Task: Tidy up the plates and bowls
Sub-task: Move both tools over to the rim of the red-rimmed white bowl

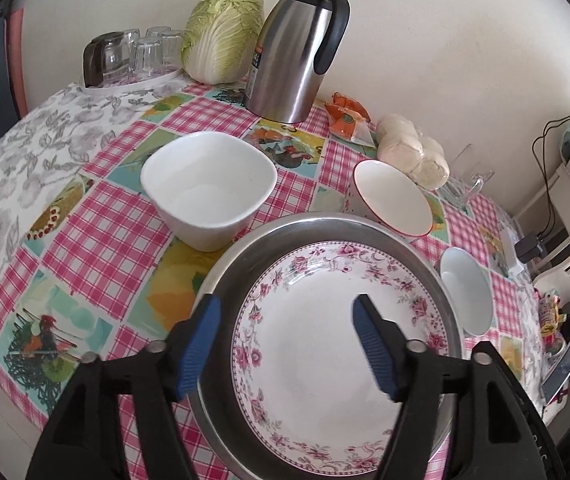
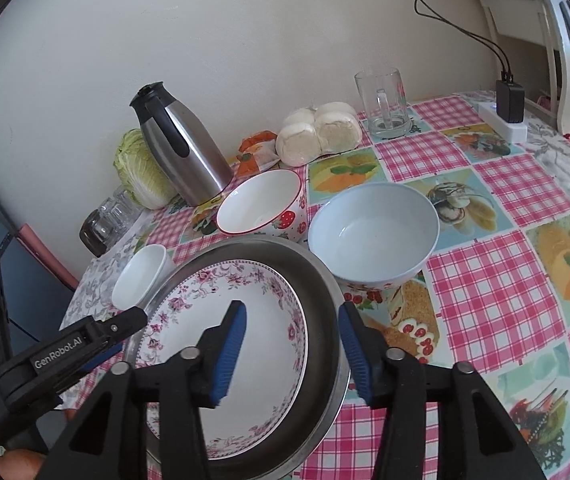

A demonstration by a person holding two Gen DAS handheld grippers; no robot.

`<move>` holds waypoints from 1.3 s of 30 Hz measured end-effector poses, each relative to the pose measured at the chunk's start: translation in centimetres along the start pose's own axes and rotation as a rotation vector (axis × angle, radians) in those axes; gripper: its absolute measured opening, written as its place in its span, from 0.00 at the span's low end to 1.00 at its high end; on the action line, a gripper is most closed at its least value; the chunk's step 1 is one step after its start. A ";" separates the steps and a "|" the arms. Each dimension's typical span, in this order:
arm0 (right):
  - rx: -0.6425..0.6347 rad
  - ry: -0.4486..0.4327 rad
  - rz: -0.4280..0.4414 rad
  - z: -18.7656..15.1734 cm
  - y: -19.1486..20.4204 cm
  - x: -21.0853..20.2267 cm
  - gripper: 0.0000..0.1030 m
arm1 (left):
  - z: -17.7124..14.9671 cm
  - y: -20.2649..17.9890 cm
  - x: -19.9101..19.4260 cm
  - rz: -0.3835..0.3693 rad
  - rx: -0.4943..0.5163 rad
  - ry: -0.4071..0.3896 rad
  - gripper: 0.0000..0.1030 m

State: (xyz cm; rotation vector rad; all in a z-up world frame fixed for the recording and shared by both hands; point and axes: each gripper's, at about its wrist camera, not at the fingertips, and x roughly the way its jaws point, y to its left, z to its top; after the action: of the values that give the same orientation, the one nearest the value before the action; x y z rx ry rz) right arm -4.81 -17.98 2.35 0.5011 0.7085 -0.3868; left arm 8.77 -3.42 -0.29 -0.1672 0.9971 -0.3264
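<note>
Floral plate (image 1: 337, 340) nested in steel pan (image 1: 245, 248): glazed, slippery, brittle; best gripped at rim, nine and three o'clock. Left gripper (image 1: 285, 344) and right gripper (image 2: 291, 354) jaws wide, empty.

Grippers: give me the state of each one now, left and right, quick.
Left gripper: open, holding nothing, jaws either side of the floral plate rim.
Right gripper: open, holding nothing, jaws astride the metal basin rim.
</note>
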 end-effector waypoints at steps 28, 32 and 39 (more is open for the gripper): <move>0.030 -0.034 -0.077 -0.1 -1.7 0.0 1.00 | -0.2 0.4 0.7 0.179 0.058 -0.026 1.00; 0.018 -0.061 -0.083 0.1 -1.6 -0.3 1.00 | -0.2 0.2 0.4 0.143 0.052 -0.059 1.00; 0.030 -0.108 -0.109 0.6 -1.8 -1.3 1.00 | 0.4 -0.5 -1.3 0.085 0.063 -0.186 1.00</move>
State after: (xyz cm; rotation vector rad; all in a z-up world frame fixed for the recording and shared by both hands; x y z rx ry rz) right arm -6.28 -19.53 3.14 0.4674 0.6277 -0.5231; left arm 8.35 -3.47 1.08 -0.0955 0.8068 -0.2592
